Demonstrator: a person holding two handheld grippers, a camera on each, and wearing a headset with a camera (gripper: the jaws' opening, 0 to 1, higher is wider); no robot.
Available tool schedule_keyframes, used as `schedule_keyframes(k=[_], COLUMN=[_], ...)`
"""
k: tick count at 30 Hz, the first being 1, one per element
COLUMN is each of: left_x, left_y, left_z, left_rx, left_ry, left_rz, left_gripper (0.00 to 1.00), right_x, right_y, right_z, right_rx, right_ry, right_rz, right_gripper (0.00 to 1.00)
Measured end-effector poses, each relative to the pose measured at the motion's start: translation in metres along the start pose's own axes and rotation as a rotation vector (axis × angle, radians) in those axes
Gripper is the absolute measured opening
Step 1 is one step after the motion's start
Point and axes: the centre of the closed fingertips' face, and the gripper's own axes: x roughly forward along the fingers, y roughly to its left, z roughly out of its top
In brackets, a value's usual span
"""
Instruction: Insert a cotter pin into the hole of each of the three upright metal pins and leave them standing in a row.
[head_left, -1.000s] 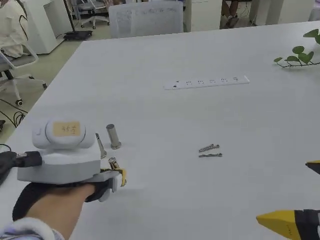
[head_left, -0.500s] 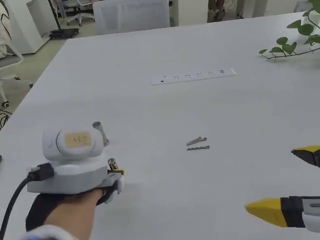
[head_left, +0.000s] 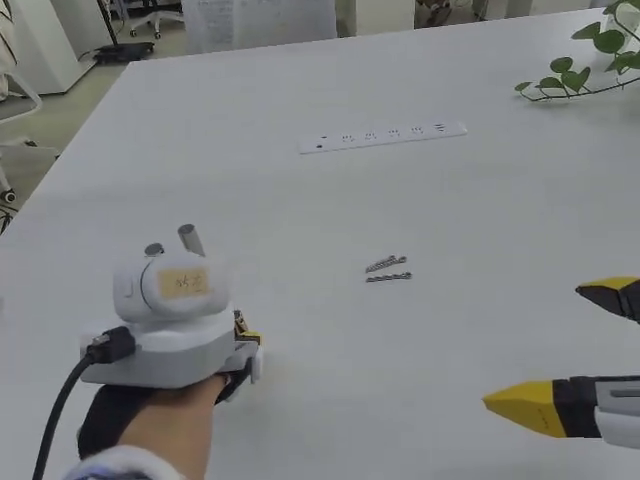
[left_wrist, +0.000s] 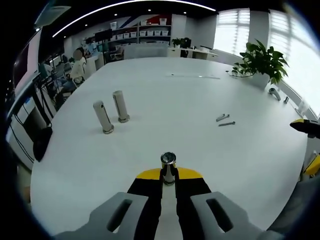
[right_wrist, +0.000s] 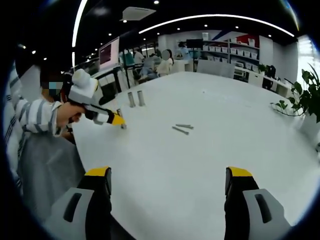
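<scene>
My left gripper (left_wrist: 168, 176) is closed on a short silver cylindrical metal pin (left_wrist: 168, 161), pinched upright between its yellow-tipped jaws low over the white table (head_left: 330, 400). I cannot tell whether the pin's foot is touching the surface. The other two grey upright metal pins (left_wrist: 111, 112) stand side by side further off and to the left, well apart from the one I hold. The nearer one shows its cross hole near the top, and it looks empty.

The thin silver cotter pins (head_left: 387, 270) lie together flat on the table to the right, between my two grippers and near neither. I count two and cannot make out a third. My right gripper (right_wrist: 167, 176) hangs near the right edge with its jaws spread wide and nothing between them.

I judge I am at the start of the first insertion: one pin steadied, no cotter pin picked up. Next the right gripper needs to travel left and forward, come down flat over one cotter pin and nip it by its looped end, so that the straight legs are free to thread.
</scene>
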Motion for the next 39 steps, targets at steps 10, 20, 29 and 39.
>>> schedule_keyframes(k=[10, 20, 29, 39], left_x=[0.0, -0.003, -0.006, -0.01], left_y=[-0.002, -0.007, -0.006, -0.011], left_z=[-0.002, -0.005, 0.002, -0.001], left_rx=[0.039, 0.089, 0.132, 0.136], left_ry=[-0.027, -0.054, -0.062, -0.042], left_rz=[0.01, -0.004, -0.004, -0.077], left_gripper=[0.07, 0.07, 0.13, 0.17], right_x=[0.006, 0.008, 0.007, 0.006], right_y=[0.009, 0.013, 0.011, 0.01], right_z=[-0.003, -0.005, -0.007, -0.006], right_rx=[-0.017, -0.019, -0.002, 0.007], right_ry=[0.021, 0.012, 0.006, 0.001], right_rz=[0.022, 0.023, 0.016, 0.014], right_gripper=[0.95, 0.95, 0.95, 0.95])
